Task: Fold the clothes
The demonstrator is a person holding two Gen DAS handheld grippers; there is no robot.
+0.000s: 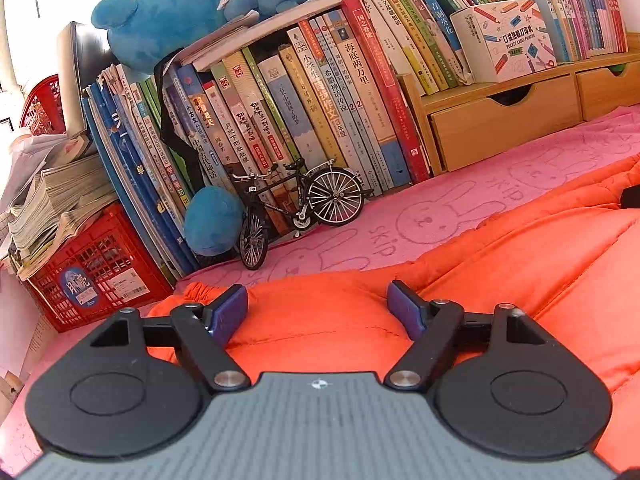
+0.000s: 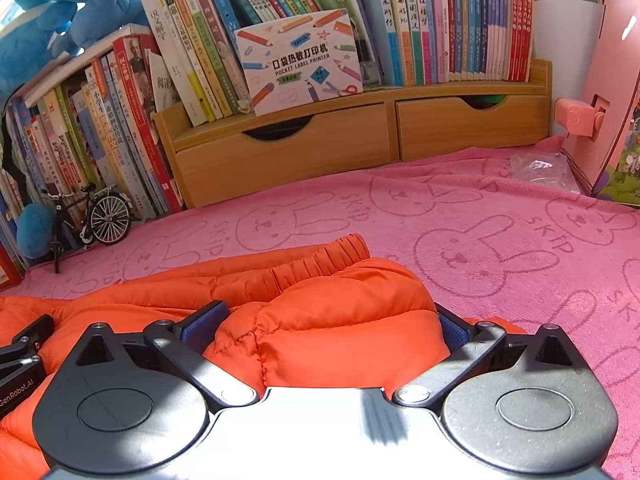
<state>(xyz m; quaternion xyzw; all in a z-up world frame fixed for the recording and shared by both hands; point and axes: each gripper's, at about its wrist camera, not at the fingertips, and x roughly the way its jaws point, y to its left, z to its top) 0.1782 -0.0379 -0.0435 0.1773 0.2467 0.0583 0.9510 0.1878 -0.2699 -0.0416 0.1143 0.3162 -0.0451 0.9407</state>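
An orange puffy jacket (image 1: 500, 280) lies spread on the pink rabbit-print blanket (image 1: 460, 200). My left gripper (image 1: 316, 312) is open just above the jacket's left part, close to an elastic cuff (image 1: 196, 292), with orange fabric under the gap between its blue pads (image 1: 226, 314). In the right wrist view, my right gripper (image 2: 326, 326) is open wide around a bulging fold of the jacket (image 2: 340, 320), which fills the space between the fingers. A ribbed cuff (image 2: 340, 250) pokes out beyond that fold. The left gripper's black body (image 2: 24, 344) shows at the left edge.
Rows of books (image 1: 300, 100) and a wooden drawer shelf (image 2: 320, 140) line the back. A model bicycle (image 1: 296, 204), blue plush toys (image 1: 172, 20), a red crate (image 1: 92, 272), a printer box (image 2: 300, 60) and a pink box (image 2: 600, 120) stand around. A plastic bag (image 2: 544, 172) lies at the right.
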